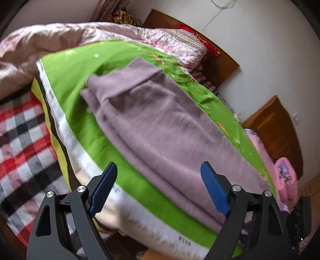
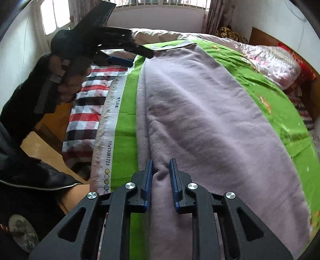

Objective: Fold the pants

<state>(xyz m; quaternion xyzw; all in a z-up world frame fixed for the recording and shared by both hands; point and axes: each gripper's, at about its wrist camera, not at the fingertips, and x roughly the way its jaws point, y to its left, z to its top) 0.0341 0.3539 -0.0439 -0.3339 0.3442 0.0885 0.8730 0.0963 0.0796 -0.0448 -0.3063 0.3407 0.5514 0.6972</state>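
The lilac pants (image 1: 160, 128) lie lengthwise on a green cloth (image 1: 80, 84) spread over the bed. My left gripper (image 1: 159, 172) is open and empty, hovering above the near part of the pants. In the right wrist view my right gripper (image 2: 161, 166) is shut on a bunched fold at the near end of the pants (image 2: 200, 120). The left gripper (image 2: 130, 55) also shows in the right wrist view at the far left, held by a hand beside the far end of the pants, with its jaws apart.
A red, black and white checked blanket (image 1: 22, 144) lies left of the green cloth (image 2: 124, 124). A pink floral quilt (image 1: 60, 38) is heaped at the back. A wooden headboard (image 1: 220, 58) and a wooden cabinet (image 1: 280, 130) stand on the right. A window (image 2: 160, 4) is behind the bed.
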